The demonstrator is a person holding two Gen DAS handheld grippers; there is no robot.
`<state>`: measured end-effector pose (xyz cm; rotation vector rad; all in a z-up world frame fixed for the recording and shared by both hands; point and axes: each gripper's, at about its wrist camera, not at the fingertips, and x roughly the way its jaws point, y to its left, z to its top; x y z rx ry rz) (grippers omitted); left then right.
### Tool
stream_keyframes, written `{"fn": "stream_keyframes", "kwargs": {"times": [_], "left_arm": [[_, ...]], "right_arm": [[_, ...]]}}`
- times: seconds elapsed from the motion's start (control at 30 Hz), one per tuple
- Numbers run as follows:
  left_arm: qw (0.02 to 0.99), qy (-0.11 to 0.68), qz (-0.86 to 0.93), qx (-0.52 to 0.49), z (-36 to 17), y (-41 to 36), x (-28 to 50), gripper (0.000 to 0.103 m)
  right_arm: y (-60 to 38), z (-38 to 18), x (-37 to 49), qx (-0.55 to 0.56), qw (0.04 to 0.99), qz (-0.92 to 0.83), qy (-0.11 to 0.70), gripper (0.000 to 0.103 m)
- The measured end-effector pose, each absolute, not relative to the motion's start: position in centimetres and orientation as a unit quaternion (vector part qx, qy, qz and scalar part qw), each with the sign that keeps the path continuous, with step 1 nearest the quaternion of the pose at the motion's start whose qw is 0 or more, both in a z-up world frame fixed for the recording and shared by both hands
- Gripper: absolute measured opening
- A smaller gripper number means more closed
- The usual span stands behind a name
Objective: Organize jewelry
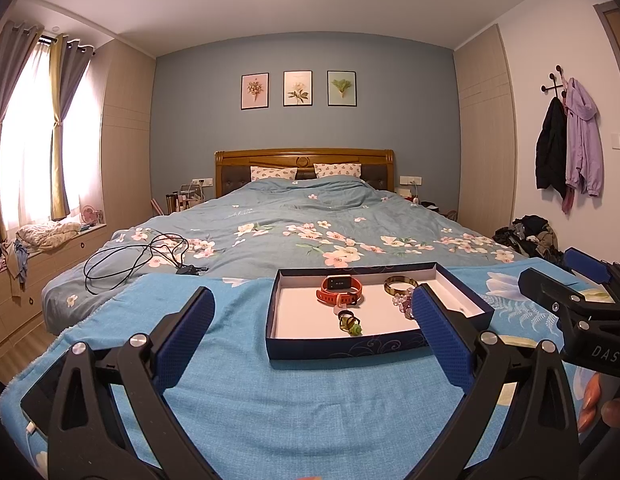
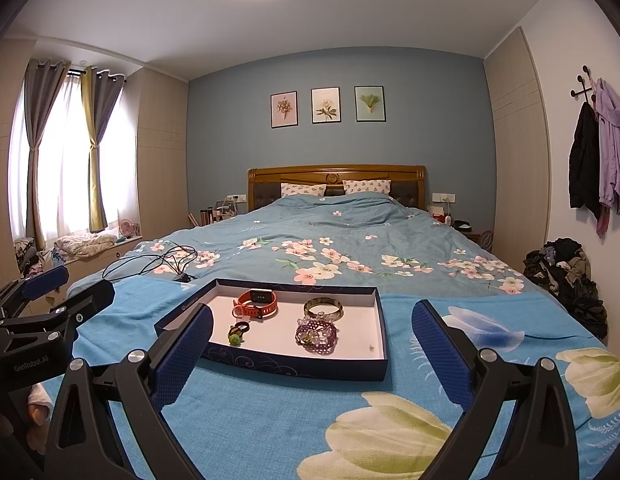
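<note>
Gaping wide at the bottom of each frame, the left tool (image 1: pixel 310 320) and right tool (image 2: pixel 310 334) show knurled blue pads, empty. Mid-frame, a shallow navy tray (image 2: pixel 293 364) on a fuzzy blue floral blanket (image 2: pixel 269 412) holds an orange watch (image 2: pixel 255 303), brown bangle (image 2: pixel 323 308), purple bead bracelet (image 2: pixel 316 335) and green ring (image 2: pixel 234 337). Beyond, upper left, a black cable (image 2: pixel 157 260) loops on the bed (image 2: pixel 350 240).

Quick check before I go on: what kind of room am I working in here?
A home bedroom, it seems. A made bed with a wooden headboard fills the view, and jackets hang on a wall hook. The jewelry box sits on a blue towel.
</note>
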<state>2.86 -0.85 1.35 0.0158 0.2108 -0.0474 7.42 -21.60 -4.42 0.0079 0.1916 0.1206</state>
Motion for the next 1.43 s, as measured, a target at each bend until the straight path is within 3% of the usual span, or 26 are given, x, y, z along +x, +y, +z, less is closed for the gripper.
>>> {"fn": "stream_keyframes", "kwargs": {"times": [1.17,1.43], "left_arm": [[0.993,0.116,-0.028,0.009,0.9,-1.3,3.1,0.097],[0.985,0.174,-0.018,-0.002,-0.5,0.8,5.7,0.097]], "right_arm": [[-21.8,-4.6,7.6,0.003,0.993,0.062,0.104,0.096],[-27.7,-6.1,11.4,0.001,0.974,0.020,0.224,0.096]]}}
